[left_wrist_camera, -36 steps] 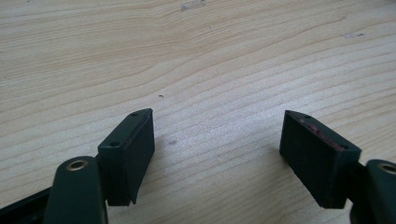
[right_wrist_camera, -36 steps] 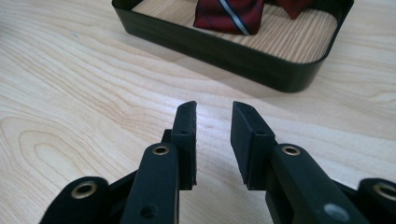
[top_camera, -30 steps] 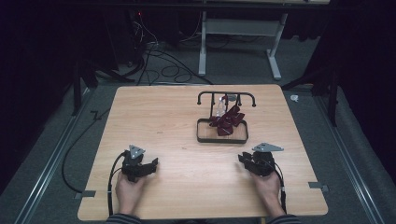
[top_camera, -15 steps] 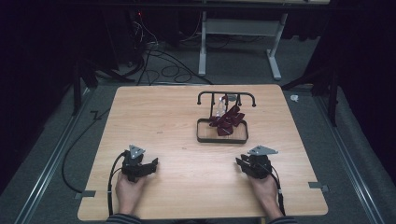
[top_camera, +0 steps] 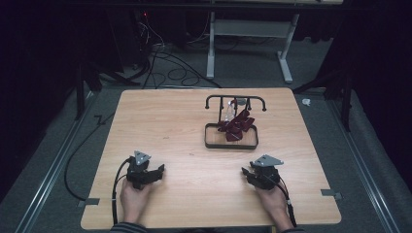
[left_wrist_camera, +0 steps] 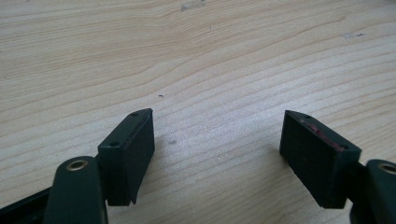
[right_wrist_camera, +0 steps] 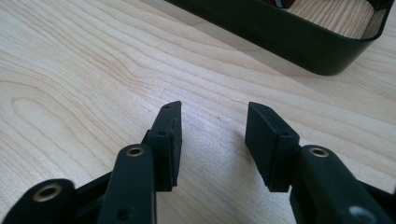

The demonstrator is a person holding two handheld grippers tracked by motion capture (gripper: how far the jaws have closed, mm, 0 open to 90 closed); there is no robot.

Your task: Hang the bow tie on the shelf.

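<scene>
A shallow black tray (top_camera: 231, 145) lies right of the table's middle with a crumpled dark red cloth (top_camera: 236, 126) in it. Behind it stands a black rail (top_camera: 236, 98). My left gripper (top_camera: 159, 171) rests near the front left of the table, and its jaws (left_wrist_camera: 217, 126) stand wide open over bare wood. My right gripper (top_camera: 246, 173) rests near the front right, in front of the tray. Its jaws (right_wrist_camera: 214, 114) have just been opening and have nothing between them. The tray's wall (right_wrist_camera: 280, 28) shows just beyond them.
The wooden table (top_camera: 165, 121) stands on a grey floor. Cables (top_camera: 160, 56) and a white desk frame (top_camera: 252, 34) lie behind it. A cable trails from each gripper toward the near edge.
The right hand has edged slightly left and toward the near edge. The left hand has kept still.
</scene>
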